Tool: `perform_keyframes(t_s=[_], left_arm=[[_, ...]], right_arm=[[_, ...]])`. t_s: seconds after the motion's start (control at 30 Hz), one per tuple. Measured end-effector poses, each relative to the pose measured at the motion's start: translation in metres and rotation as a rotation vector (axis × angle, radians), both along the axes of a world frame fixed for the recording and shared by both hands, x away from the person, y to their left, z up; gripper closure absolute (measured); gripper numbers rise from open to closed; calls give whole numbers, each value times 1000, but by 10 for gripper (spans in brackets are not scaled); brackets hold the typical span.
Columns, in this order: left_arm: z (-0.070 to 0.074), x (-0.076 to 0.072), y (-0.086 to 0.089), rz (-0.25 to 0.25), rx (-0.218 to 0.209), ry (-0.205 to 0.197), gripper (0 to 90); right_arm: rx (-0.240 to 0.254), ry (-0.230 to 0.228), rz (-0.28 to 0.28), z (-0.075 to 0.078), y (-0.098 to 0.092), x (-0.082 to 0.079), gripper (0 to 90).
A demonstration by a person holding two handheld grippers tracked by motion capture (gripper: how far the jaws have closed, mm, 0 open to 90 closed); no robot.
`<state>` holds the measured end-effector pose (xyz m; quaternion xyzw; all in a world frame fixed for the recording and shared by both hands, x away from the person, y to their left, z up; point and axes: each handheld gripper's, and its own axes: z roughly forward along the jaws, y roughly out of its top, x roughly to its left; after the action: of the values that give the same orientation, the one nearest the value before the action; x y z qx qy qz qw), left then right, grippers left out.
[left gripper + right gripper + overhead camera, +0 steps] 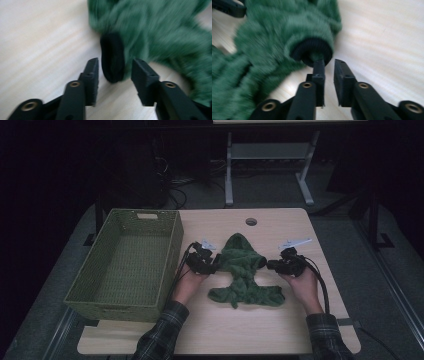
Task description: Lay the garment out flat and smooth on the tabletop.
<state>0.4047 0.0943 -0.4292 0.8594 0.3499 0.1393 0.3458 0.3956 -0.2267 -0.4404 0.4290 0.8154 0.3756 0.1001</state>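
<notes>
Green garment (243, 270) beside wicker basket (131, 260)

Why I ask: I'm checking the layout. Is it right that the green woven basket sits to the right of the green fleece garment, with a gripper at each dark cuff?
Not quite: the green woven basket sits to the left of the green fleece garment, as the high view shows. The rest holds: the left gripper and right gripper are each at a dark cuff.

Dim room, grey floor (345, 227), metal frame (270, 165) behind.
</notes>
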Motion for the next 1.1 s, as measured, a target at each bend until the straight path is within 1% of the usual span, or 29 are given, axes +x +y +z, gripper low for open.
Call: perform_keyframes(t_s=[0.03,0.13,0.17,0.2,0.27,0.3,0.33,0.37,0.4,0.43,0.47,0.5,0.53,0.57,0.63,0.67,0.7,0.73,0.77,0.8,0.87,0.9,0.97,1.07,1.1], left_arm=[[5,-1,1,-4,-15,-11,550],[18,-2,2,-7,-34,-40,537],[20,0,2,-4,-42,-51,537],[22,2,1,-1,-47,-50,537],[24,8,0,4,-42,-51,538],[24,11,-1,8,-48,-57,537],[24,14,-1,11,-58,-53,540],[25,17,-3,15,-59,-52,541],[24,21,-4,16,-56,-53,541],[24,25,-4,17,-58,-57,542],[24,30,-5,19,-62,-54,542],[23,35,-6,29,-64,-54,542],[22,40,-7,29,-59,-51,542],[20,45,-8,32,-69,-52,542],[17,54,-10,37,-68,-43,538],[14,58,-12,35,-64,-39,536],[12,62,-13,33,-70,-38,529],[10,66,-14,31,-75,-33,524],[7,70,-16,32,-76,-26,512],[5,72,-17,27,-70,-24,496],[0,76,-20,19,-57,-32,479],[-3,78,-21,15,-62,-26,476],[-10,80,-23,5,-60,-8,464],[-16,83,-24,0,-65,5,463],[-18,84,-24,-2,-75,10,465]], right_arm=[[8,-13,0,5,-1,-1,740],[32,-50,-13,17,-2,-4,711],[35,-49,-5,19,-2,-3,706],[38,-38,-3,21,-2,-1,696],[42,-54,-5,25,0,3,695],[45,-67,-11,27,1,4,692],[46,-67,-9,28,2,7,682],[50,-51,-9,28,3,12,674],[51,-52,-11,29,4,15,674],[54,-70,-14,29,5,18,674],[64,-68,-18,29,6,22,670],[66,-44,-17,29,7,28,653],[63,-47,-21,28,8,32,653],[70,-65,-28,28,9,35,653],[81,-30,-23,25,10,46,635],[81,-33,-26,24,12,51,635],[87,-42,-35,22,13,53,636],[85,-37,-24,19,14,58,629],[88,-8,-15,17,15,64,613],[87,2,-17,15,17,67,613],[87,-14,-8,11,21,72,615],[94,-18,-6,10,23,73,619],[103,18,11,6,27,79,607],[96,31,32,2,36,86,597],[100,33,37,1,40,87,599]])
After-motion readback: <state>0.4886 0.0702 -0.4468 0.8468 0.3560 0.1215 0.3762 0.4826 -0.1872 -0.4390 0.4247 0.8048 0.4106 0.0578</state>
